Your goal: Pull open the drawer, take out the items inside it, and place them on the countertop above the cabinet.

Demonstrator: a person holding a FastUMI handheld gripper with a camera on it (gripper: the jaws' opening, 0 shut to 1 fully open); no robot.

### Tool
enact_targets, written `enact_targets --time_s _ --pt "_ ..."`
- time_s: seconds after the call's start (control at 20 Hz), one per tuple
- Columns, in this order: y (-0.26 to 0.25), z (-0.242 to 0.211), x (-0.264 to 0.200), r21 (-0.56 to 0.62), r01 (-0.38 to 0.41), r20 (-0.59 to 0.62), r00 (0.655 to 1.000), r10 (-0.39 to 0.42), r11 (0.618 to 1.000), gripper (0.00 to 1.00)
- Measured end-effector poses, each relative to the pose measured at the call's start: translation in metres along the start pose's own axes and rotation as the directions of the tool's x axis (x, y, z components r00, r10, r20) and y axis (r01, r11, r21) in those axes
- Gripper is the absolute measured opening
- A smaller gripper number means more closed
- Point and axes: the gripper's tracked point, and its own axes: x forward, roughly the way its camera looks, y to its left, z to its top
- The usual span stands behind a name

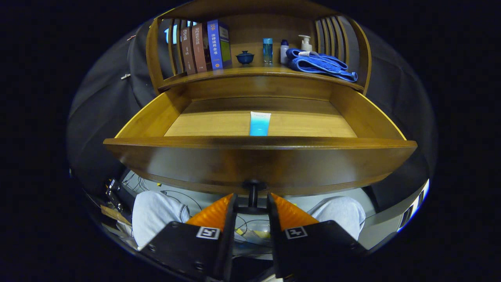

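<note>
The wooden drawer (258,160) stands pulled far out of the cabinet, its curved front right ahead of my fingers. Under the front hangs its black knob (253,187). My gripper (251,196) is shut on that knob, with one orange finger (214,213) pressed against each side of it. Inside the drawer a blue and white tube (260,123) lies on the wooden bottom near the middle, lengthwise toward the back. Beyond the drawer the countertop (250,73) runs across the cabinet.
On the countertop stand three books (205,45), a dark blue lidded cup (245,57), a blue bottle (267,50), a white bottle (284,51), a pump bottle (305,42) and a folded blue towel (319,64). A person's grey-clad knees (156,213) show below the drawer.
</note>
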Motion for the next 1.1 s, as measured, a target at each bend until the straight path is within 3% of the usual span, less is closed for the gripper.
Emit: enact_targets --time_s 0.05,0.2,0.4,0.6,0.85,1.1 --pt "-0.005 0.007 -0.009 0.001 0.017 0.033 0.999 -0.018 1.0 0.5" --pt "-0.016 0.033 -0.04 0.03 0.058 0.122 0.991 -0.061 0.998 0.98" --pt "-0.018 0.079 -0.061 0.029 0.074 0.198 0.977 -0.078 0.997 1.0" --pt "-0.016 0.124 -0.042 0.055 0.048 0.202 0.978 -0.058 0.997 1.0" --pt "-0.008 0.138 0.03 0.04 0.021 -0.001 1.0 -0.021 0.999 1.0" --pt "-0.002 0.128 0.09 0.06 0.024 -0.214 0.977 -0.011 0.998 1.0"
